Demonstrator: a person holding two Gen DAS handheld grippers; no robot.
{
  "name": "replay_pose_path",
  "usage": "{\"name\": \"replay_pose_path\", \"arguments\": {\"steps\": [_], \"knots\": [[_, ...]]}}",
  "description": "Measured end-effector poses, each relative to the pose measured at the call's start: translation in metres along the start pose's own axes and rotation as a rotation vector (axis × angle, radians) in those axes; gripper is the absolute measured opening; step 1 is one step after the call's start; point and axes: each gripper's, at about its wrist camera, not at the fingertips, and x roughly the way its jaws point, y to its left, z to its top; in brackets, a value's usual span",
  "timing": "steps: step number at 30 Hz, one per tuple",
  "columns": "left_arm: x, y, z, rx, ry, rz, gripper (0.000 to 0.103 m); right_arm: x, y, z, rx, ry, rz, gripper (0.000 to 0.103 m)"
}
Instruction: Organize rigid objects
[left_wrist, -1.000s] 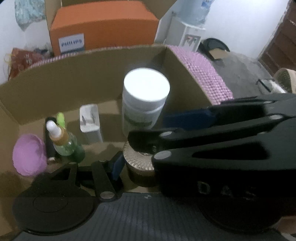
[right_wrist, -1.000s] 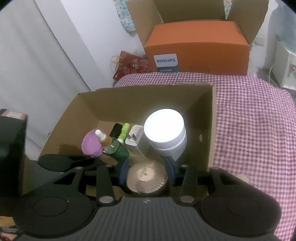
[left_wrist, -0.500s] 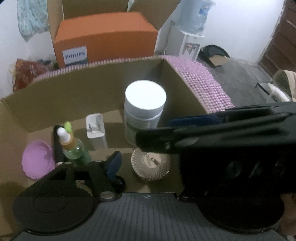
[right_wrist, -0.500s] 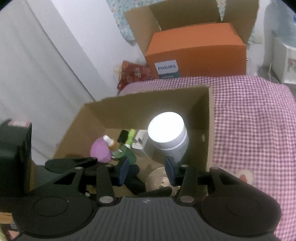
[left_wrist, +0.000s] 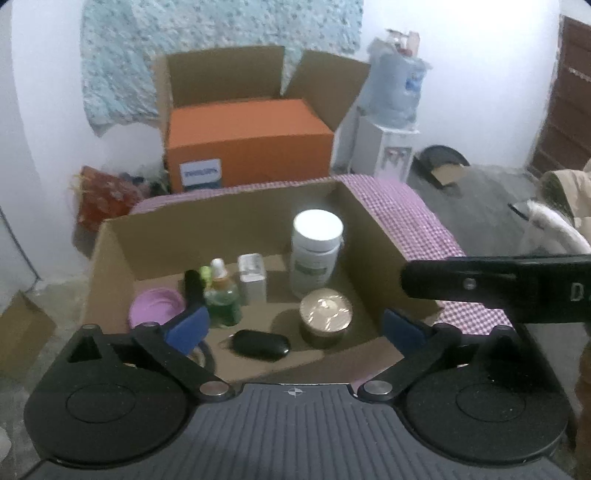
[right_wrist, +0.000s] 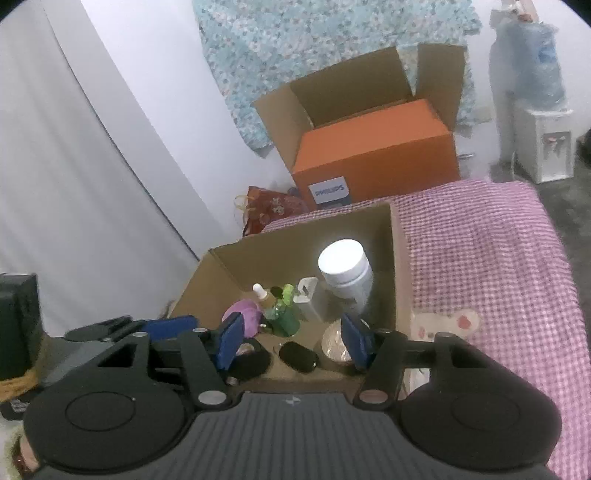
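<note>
Pink checked cloth (left_wrist: 413, 218) carries your cardboard box (left_wrist: 229, 229), round tin (left_wrist: 325, 314) and black case (left_wrist: 261, 343) on its floor, while your left gripper (left_wrist: 293, 325) and right gripper (right_wrist: 293, 338), jaws just opening, hold nothing.

A brown cardboard box (left_wrist: 236, 236) sits on a pink-and-white checked cloth (left_wrist: 413, 218). Inside are a white-lidded jar (left_wrist: 316, 254), a green dropper bottle (left_wrist: 221, 299), a lilac dish (left_wrist: 157, 308), a white charger (left_wrist: 252, 278), a glossy black case (left_wrist: 261, 344) and a gold-topped tin (left_wrist: 325, 319). Behind stands an orange box (left_wrist: 247, 144).
</note>
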Motion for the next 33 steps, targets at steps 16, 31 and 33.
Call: {"name": "replay_pose_path", "arguments": {"steps": [16, 31, 33], "knots": [[-0.045, 0.037, -0.042, -0.103, -0.045, 0.115, 0.103, -0.046, 0.044, -0.051, -0.071, -0.109, -0.165, 0.103], [-0.051, 0.05, -0.051, -0.119, -0.067, 0.205, 0.103, -0.01, 0.073, -0.069, -0.158, -0.052, -0.271, 0.103], [-0.05, 0.051, -0.05, -0.12, -0.066, 0.205, 0.103, -0.007, 0.073, -0.068, -0.161, -0.05, -0.274, 0.103]]}}
